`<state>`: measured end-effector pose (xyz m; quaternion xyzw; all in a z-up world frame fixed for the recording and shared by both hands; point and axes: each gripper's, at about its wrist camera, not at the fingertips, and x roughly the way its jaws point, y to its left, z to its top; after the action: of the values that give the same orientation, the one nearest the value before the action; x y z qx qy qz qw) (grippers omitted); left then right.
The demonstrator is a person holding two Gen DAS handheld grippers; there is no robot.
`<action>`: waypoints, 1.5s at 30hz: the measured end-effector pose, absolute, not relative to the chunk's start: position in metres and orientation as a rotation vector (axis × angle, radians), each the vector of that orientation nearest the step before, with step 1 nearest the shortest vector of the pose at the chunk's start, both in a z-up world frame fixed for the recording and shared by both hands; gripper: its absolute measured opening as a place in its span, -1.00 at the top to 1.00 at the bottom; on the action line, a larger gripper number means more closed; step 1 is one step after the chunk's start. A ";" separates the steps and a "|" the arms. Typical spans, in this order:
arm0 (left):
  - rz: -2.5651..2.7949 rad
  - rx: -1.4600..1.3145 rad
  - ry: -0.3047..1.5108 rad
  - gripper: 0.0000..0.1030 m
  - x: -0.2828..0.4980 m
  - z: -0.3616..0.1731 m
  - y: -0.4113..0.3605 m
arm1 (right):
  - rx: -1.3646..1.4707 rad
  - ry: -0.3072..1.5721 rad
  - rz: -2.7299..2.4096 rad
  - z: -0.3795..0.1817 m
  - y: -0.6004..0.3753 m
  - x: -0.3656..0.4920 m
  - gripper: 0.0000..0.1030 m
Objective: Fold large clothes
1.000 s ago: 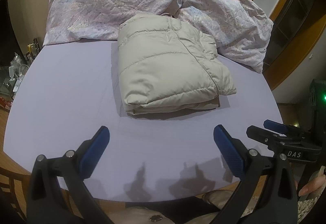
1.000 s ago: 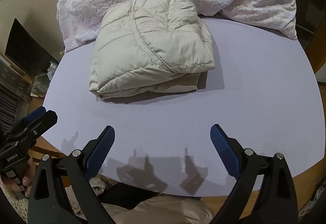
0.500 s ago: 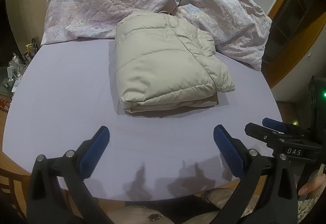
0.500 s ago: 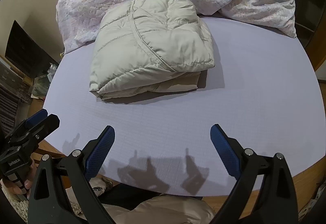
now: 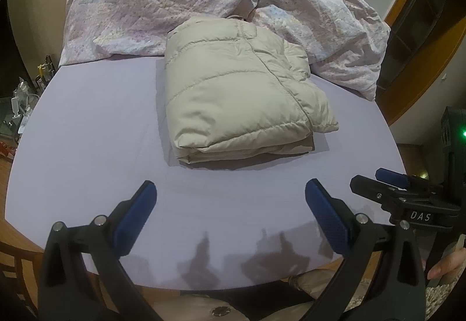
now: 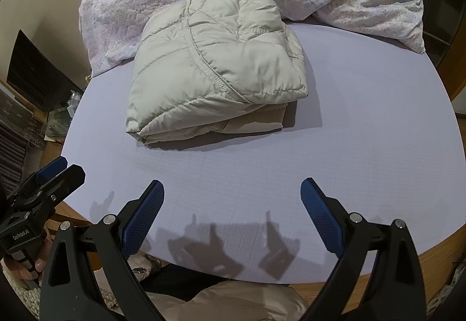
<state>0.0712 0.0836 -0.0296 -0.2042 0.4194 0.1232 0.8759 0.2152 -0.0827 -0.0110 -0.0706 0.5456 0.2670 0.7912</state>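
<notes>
Step in hand: I judge the folding done; the jacket (image 5: pixel 241 99) sits as a squared, stacked bundle on the bed (image 5: pixel 87 131), its far edge touching the crumpled quilt (image 5: pixel 163 3).
How to do it well: I would keep both tools back at the near edge and low, and not brush the bundle, since puffy layers like these probably spring open at a nudge.
Left tongs (image 5: pixel 230 213): spread wide, holding nothing, touching nothing, hovering over bare sheet near the edge, well apart from the jacket.
Jacket: middle of the bed, nearer the quilt than me; folded edge faces me, layers lie even.
Right tongs (image 6: pixel 233 207): also spread wide and empty, over bare sheet, clear of the jacket.
Risk: the top flap at the right corner looks slightly lifted.
</notes>
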 end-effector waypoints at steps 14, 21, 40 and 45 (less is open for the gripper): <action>0.280 -0.418 0.898 -0.96 0.079 -0.033 0.089 | -0.149 1.180 0.574 -0.014 -0.082 0.219 -0.87; 0.285 -0.422 0.902 -0.96 0.079 -0.034 0.091 | -0.149 1.183 0.574 -0.016 -0.080 0.220 -0.87; 0.285 -0.421 0.902 -0.96 0.078 -0.035 0.092 | -0.153 1.185 0.577 -0.016 -0.079 0.218 -0.87; 0.286 -0.421 0.902 -0.96 0.078 -0.035 0.091 | -0.153 1.185 0.577 -0.016 -0.079 0.217 -0.87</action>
<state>0.0776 0.0913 -0.0349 -0.2013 0.4313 0.1367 0.8688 0.2170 -0.0790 -0.0160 -0.0709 0.5500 0.2679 0.7879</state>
